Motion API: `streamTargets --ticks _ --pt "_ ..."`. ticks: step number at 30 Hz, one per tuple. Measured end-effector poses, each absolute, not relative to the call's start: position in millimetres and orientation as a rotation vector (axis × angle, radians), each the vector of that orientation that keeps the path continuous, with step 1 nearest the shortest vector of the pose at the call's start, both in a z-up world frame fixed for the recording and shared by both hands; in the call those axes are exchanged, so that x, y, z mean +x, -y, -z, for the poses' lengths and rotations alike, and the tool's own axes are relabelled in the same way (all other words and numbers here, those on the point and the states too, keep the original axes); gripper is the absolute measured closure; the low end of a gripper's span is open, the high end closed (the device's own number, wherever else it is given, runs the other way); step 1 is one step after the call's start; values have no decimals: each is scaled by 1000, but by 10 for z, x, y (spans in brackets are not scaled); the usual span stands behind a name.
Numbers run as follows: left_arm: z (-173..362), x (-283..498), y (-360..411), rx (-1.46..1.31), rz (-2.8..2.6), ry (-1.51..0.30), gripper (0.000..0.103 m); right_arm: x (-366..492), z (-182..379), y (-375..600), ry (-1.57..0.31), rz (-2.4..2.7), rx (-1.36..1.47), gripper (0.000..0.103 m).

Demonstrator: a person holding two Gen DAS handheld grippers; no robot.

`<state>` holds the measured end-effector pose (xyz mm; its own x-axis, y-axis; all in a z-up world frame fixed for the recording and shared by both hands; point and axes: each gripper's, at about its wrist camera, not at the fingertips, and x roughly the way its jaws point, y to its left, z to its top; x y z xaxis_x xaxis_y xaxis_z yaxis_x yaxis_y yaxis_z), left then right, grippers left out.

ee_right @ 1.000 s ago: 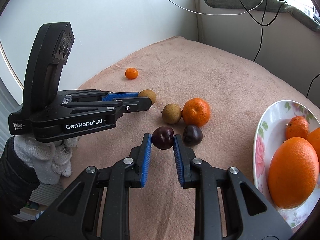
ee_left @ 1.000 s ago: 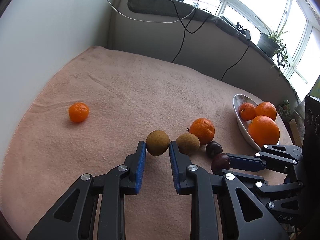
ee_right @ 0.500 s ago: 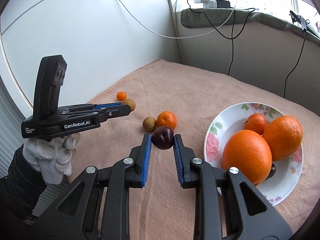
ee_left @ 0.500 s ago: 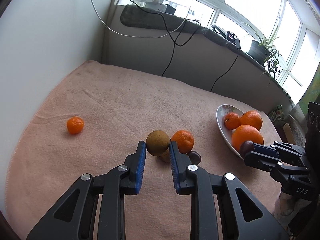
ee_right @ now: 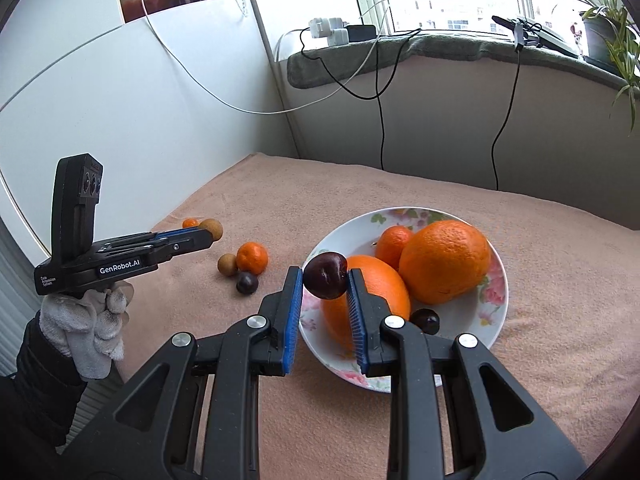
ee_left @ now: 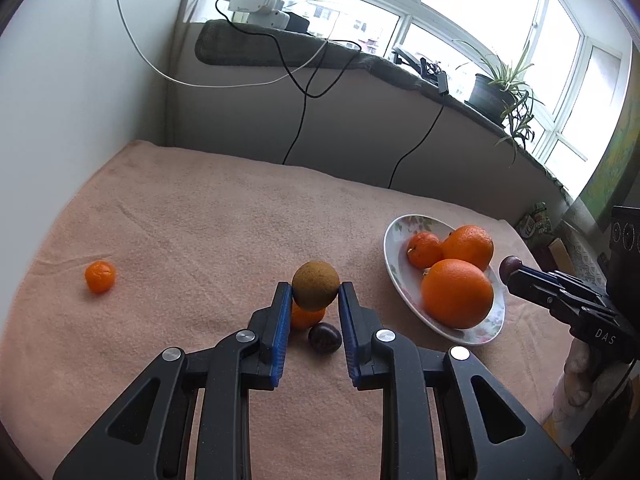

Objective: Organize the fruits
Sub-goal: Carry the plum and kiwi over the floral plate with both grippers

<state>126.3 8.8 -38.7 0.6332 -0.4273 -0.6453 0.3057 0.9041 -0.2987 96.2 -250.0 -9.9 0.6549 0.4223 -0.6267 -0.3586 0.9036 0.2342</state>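
My left gripper [ee_left: 315,295] is shut on a round brown fruit [ee_left: 315,285], held above the pink cloth. Under it lie a mandarin [ee_left: 306,317] and a dark plum [ee_left: 324,337]. My right gripper [ee_right: 325,281] is shut on a dark red plum [ee_right: 325,275] and hovers over the near left rim of the flowered plate [ee_right: 494,322]. The plate holds two big oranges [ee_right: 443,261], a mandarin [ee_right: 392,240] and a small dark plum [ee_right: 425,320]. In the right wrist view the left gripper [ee_right: 208,235] shows at the left, with the brown fruit [ee_right: 212,228] at its tip.
A small mandarin [ee_left: 100,276] lies alone on the cloth at the left. Another brown fruit [ee_right: 228,265], a mandarin [ee_right: 252,257] and a plum [ee_right: 247,282] sit left of the plate. Cables hang down the wall behind; a windowsill with a potted plant [ee_left: 502,88] runs along the back.
Both grippers have risen off the cloth with their fruit. The right one has carried the plum sideways from the loose group to above the plate's rim; the left one rose less.
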Motion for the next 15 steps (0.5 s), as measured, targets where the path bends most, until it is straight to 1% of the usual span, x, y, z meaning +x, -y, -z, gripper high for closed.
streamTargets --ticks 15 --pt "369 1390 492 -127 512 -791 81 960 208 3058 -754 -329 122 79"
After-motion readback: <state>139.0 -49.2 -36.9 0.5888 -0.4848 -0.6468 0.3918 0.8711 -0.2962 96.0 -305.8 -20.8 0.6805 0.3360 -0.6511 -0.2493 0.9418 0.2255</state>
